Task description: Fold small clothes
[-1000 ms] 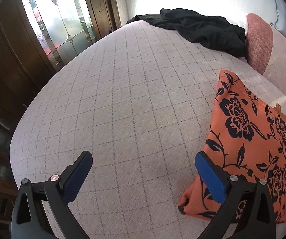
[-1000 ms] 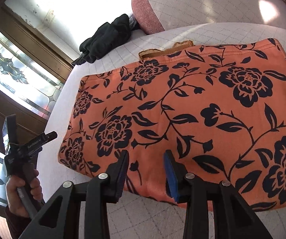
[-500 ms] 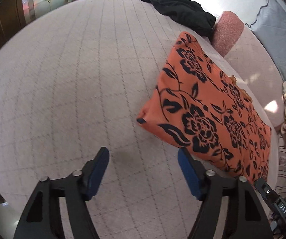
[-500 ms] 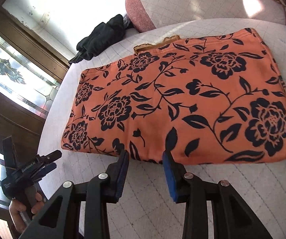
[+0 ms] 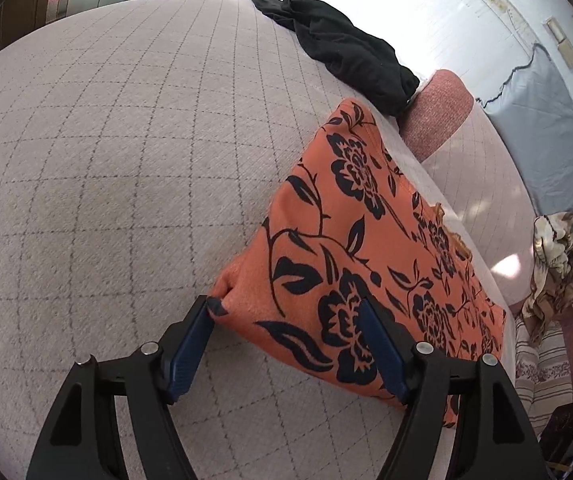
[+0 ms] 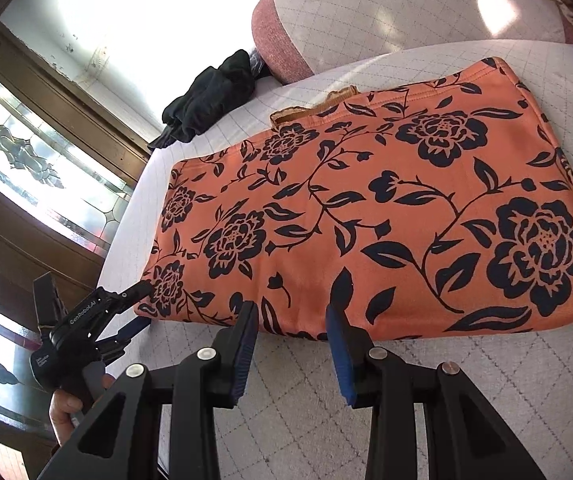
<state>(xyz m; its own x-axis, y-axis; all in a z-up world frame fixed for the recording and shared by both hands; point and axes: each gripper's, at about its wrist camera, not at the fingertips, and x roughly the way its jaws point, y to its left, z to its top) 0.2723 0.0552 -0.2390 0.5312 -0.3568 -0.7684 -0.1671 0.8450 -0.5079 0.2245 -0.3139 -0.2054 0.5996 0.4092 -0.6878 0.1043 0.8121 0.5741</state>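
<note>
An orange garment with black flowers (image 5: 366, 220) lies folded flat on the grey checked bed cover (image 5: 106, 160). My left gripper (image 5: 286, 306) straddles its near left corner and its jaws are opening; the corner sits between the pads and one pad touches its tip. In the right wrist view the left gripper (image 6: 142, 304) has one finger over that corner and one at bed level, with a hand (image 6: 66, 408) on its grip. My right gripper (image 6: 290, 312) stands open at the near long edge of the garment (image 6: 366, 200), its tips just reaching the edge and gripping nothing.
A crumpled black garment (image 5: 346, 40) lies at the far end of the bed beside a reddish pillow (image 5: 438, 108). A heap of patterned cloth (image 5: 566, 256) sits off the bed's right side. A wooden door with leaded glass (image 6: 26, 160) stands beyond the left edge.
The left gripper swung toward the orange garment, dropped to its corner, and its jaws narrowed around it. The right gripper drew back from over the cloth to its near edge.
</note>
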